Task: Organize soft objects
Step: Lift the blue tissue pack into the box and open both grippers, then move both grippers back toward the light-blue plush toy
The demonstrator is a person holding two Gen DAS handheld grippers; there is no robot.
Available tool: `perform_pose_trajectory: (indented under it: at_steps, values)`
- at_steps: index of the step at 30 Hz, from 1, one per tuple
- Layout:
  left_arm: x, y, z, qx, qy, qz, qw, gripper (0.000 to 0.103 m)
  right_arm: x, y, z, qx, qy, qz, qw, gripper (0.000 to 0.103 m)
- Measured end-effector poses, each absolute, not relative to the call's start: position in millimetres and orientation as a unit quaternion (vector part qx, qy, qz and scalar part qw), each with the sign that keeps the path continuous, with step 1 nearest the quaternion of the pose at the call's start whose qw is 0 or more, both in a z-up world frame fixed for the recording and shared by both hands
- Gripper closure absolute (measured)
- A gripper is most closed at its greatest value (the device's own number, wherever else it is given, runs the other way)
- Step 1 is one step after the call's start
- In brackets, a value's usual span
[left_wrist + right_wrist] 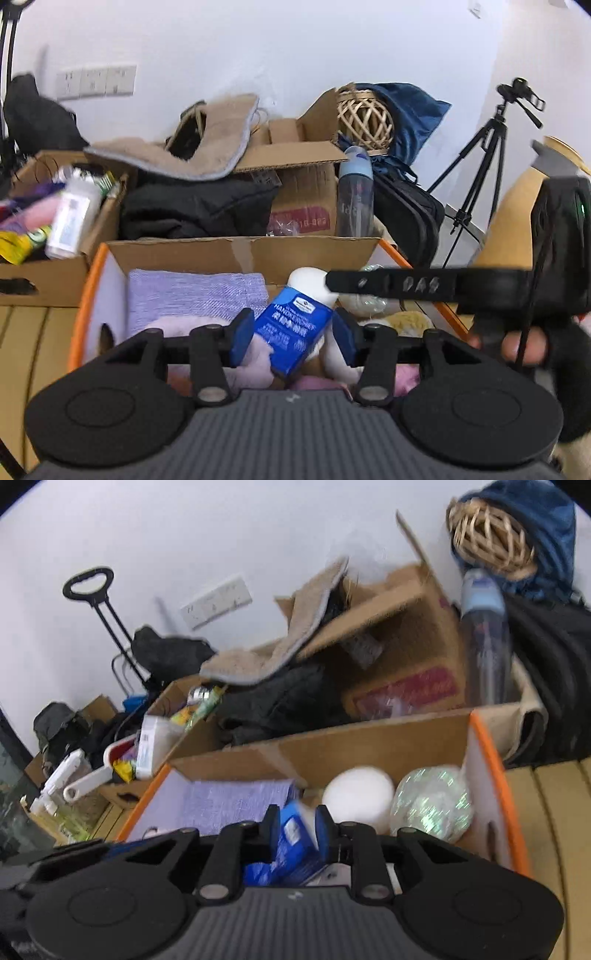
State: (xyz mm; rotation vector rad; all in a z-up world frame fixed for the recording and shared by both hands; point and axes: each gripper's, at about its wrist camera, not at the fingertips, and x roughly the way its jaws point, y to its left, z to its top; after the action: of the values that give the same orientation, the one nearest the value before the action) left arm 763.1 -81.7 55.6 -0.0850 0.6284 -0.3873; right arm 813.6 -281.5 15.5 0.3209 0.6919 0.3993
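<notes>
A blue handkerchief pack (291, 332) hangs tilted over an orange-edged cardboard box (79, 295). My left gripper (293, 339) is open, with its blue pads on either side of the pack and not pressing it. My right gripper (299, 829) is shut on the same blue pack (291, 845); its black finger (391, 284) reaches in from the right in the left wrist view. In the box lie a lavender towel (195, 295), pink plush pieces (251, 358), a white ball (358, 797) and a glittery ball (432, 808).
Behind the box stand more cardboard boxes (306, 192) with a beige mat (207, 147), black clothing (195, 210), a water bottle (354, 192) and a wicker ball (364, 118). A box of packets (48, 221) sits left, a tripod (480, 158) right. A gloved hand (524, 343) holds the right gripper.
</notes>
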Motion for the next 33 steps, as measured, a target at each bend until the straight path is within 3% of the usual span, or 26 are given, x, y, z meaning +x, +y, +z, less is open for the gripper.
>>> perform_pose_trajectory:
  at_steps: [6,9,11,19,33]
  values:
    - [682.7,-53.4,83.8,-0.020,0.256,-0.171,0.951,0.050,744.4,-300.2,50.6,0.131,0.301,0.199,0.924,0.081]
    - [621.0,-40.8,91.0,0.009,0.212,-0.163,0.963,0.037,679.4,-306.6,67.7,0.106,0.271,0.212,0.933,0.075]
    - [580.2,-34.5,94.0,0.020,0.194,-0.148,0.970,0.024,635.8,-306.1,74.8,0.082,0.255,0.221,0.938,0.066]
    - [463.2,-10.8,97.5,-0.010,0.163,-0.097,0.982,0.007,489.0,-293.7,75.4,0.037,0.209,0.233,0.949,0.059]
    - [343.4,-2.8,78.2,-0.023,0.180,-0.061,0.982,0.001,336.5,-305.4,55.8,0.052,0.191,0.189,0.962,0.046]
